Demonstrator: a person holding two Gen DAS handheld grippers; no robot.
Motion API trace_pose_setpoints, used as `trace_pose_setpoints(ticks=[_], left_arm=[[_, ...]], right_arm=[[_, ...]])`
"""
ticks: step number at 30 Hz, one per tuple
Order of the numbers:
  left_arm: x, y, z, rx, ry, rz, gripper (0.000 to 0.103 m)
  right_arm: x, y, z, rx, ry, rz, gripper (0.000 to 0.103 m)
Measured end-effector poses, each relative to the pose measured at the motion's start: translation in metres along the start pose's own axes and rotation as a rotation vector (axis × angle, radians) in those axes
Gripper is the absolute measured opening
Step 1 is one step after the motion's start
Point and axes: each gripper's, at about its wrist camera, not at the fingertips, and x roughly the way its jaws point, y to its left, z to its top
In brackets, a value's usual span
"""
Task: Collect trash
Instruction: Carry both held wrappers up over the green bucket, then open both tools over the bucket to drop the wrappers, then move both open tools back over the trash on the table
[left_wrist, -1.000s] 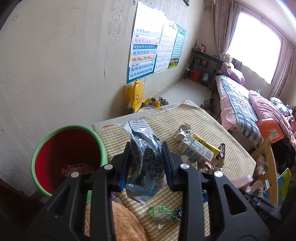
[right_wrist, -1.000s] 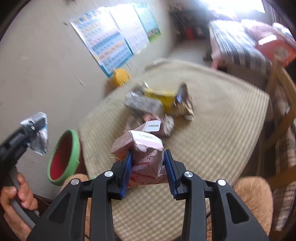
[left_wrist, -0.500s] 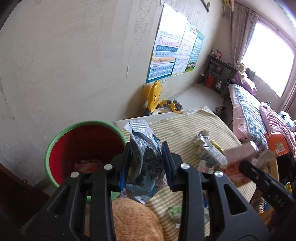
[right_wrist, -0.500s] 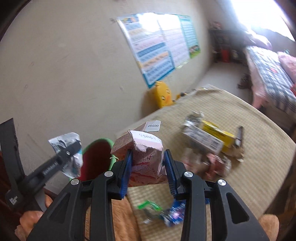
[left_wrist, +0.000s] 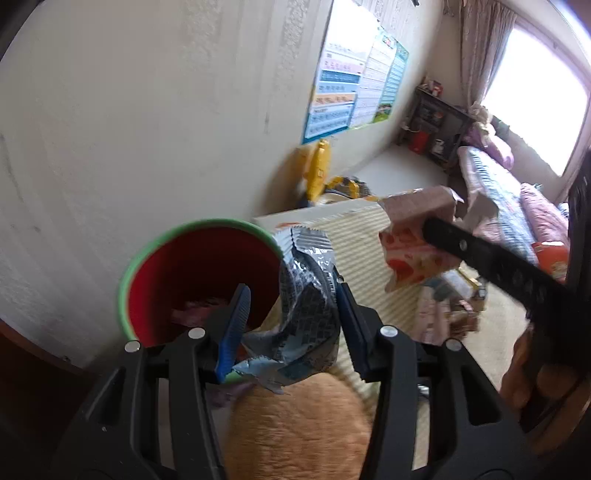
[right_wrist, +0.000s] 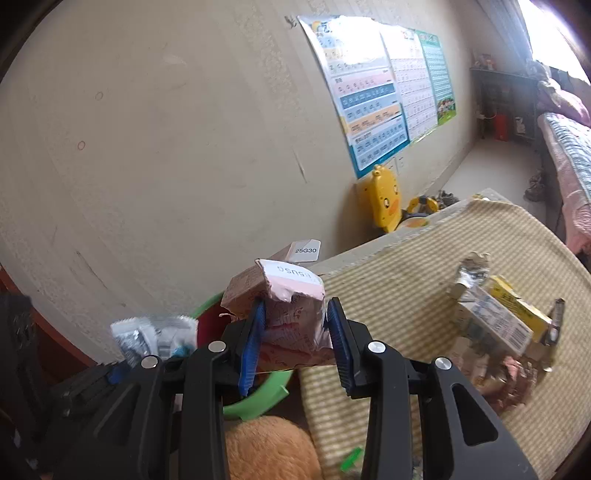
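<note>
1. One silver snack wrapper (left_wrist: 308, 295) sits between the jaws of the left gripper (left_wrist: 291, 314), right at the rim of the bin; the jaws are opening, the left pad has come clear of the foil and only the right pad touches it.
2. One crumpled pink carton (right_wrist: 291, 317) is clamped at a narrow gap in the right gripper (right_wrist: 295, 328), both blue pads pressed into its sides, a white flap reading "25G30" poking up behind it.
3. One bin (left_wrist: 166, 266), red inside with a green rim, stands beside the table edge, some reddish scraps lying in its bottom.
4. On the table's checked cloth (right_wrist: 399, 295), a small heap of trash waits: one white-and-blue carton (right_wrist: 491, 325), one yellow box (right_wrist: 517, 302), one crumpled foil piece (right_wrist: 474, 267); the rest is too blurred to count.
5. Three posters (right_wrist: 373, 96) hang side by side on the wall, one yellow duck toy (right_wrist: 384, 199) below them.
6. One furry orange shape (left_wrist: 295, 428) fills the bottom of the left view.
</note>
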Motion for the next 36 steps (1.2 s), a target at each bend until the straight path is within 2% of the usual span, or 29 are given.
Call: trace_pose_setpoints(ticks=[8,11,13,16,21,22,23,28,31,33,35,36], left_arm=[[0.003,0.037,-0.010,-0.076,0.018,0.098,0.046],[0.004,0.047,-0.013,-0.107,0.031,0.105,0.046],[0.005,0.055,-0.016,-0.136,0.044,0.099,0.046],[0.007,0.062,-0.019,-0.170,0.057,0.089,0.046],[0.010,0.061,-0.021,-0.161,0.074,0.087,0.046],[0.010,0.060,-0.020,-0.163,0.071,0.082,0.046],[0.008,0.060,-0.021,-0.165,0.064,0.079,0.046],[-0.006,0.063,-0.012,-0.193,-0.024,0.098,0.046],[-0.017,0.052,-0.004,-0.172,-0.089,0.076,0.051],[-0.028,0.037,0.000,-0.176,-0.143,0.051,0.058],[-0.034,0.023,0.000,-0.162,-0.172,0.048,0.059],[-0.039,0.013,-0.001,-0.153,-0.195,0.019,0.060]], right_arm=[[0.071,0.038,0.004,-0.086,0.155,0.038,0.034],[0.096,0.052,0.002,-0.121,0.191,0.037,0.035],[0.114,0.060,0.000,-0.132,0.226,0.044,0.039],[0.123,0.065,-0.004,-0.136,0.228,0.044,0.055],[0.117,0.063,-0.005,-0.134,0.213,0.038,0.063],[0.114,0.060,-0.003,-0.125,0.210,0.034,0.067],[0.112,0.058,-0.001,-0.116,0.208,0.030,0.071],[0.079,0.046,0.001,0.008,0.214,0.081,0.071],[0.058,0.043,0.000,0.013,0.203,0.017,0.071],[0.046,0.041,-0.001,0.019,0.193,-0.040,0.071],[0.035,0.034,-0.001,0.067,0.175,-0.070,0.071],[0.028,0.024,-0.001,0.118,0.169,-0.074,0.071]])
